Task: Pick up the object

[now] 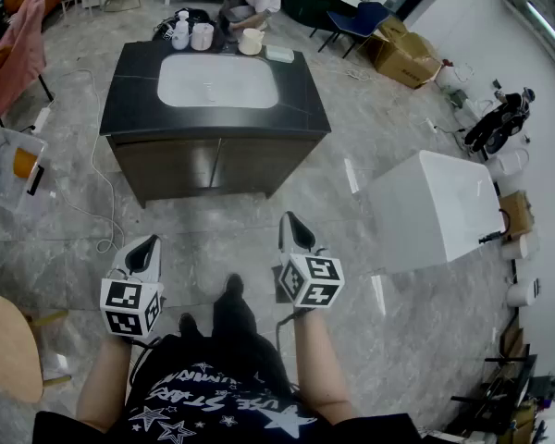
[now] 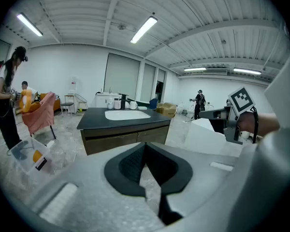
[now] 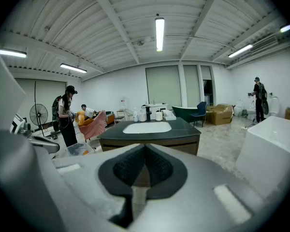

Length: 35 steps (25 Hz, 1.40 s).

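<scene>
No part of the task had been completed. The left gripper (image 1: 149,244) and the right gripper (image 1: 292,222) were held low in front of the person, side by side above the floor (image 1: 213,243). Each had its jaws brought fully together, with nothing between them. The object to be picked up was not singled out by any view. The likely candidates, a white bottle (image 1: 181,30), a white jar (image 1: 202,36) and a white mug (image 1: 251,42), were stood along the far edge of the dark table (image 1: 129,81), behind its white basin (image 1: 217,81). Both grippers were well apart from the table, with bare floor between. The whole sequence was judged to be outstanding: the approach to the table, the opening of one gripper, the closing on the object, and the lift.
</scene>
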Each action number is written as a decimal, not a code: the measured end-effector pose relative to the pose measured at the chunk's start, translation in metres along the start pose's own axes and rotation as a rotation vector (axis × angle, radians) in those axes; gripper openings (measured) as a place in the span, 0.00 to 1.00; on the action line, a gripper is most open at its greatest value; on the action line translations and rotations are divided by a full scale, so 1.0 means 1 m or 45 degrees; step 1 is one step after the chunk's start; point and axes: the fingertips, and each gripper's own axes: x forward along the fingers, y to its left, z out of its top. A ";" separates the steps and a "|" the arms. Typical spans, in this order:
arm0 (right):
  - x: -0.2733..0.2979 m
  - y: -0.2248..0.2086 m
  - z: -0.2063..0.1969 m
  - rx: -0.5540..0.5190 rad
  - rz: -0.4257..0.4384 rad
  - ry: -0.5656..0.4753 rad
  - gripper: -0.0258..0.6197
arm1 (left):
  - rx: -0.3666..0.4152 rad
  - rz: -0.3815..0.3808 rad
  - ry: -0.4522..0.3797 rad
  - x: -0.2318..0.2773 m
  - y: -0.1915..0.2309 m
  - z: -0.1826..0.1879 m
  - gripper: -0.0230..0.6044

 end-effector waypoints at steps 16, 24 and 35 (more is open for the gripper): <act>-0.030 0.014 -0.020 0.023 -0.039 0.044 0.05 | 0.013 -0.034 0.037 -0.024 0.001 -0.017 0.05; -0.020 0.008 -0.005 0.046 -0.044 -0.008 0.05 | -0.019 -0.026 0.017 -0.015 0.009 -0.013 0.05; 0.039 -0.044 0.025 0.110 0.036 -0.060 0.40 | -0.009 -0.012 -0.004 0.048 -0.009 0.023 0.05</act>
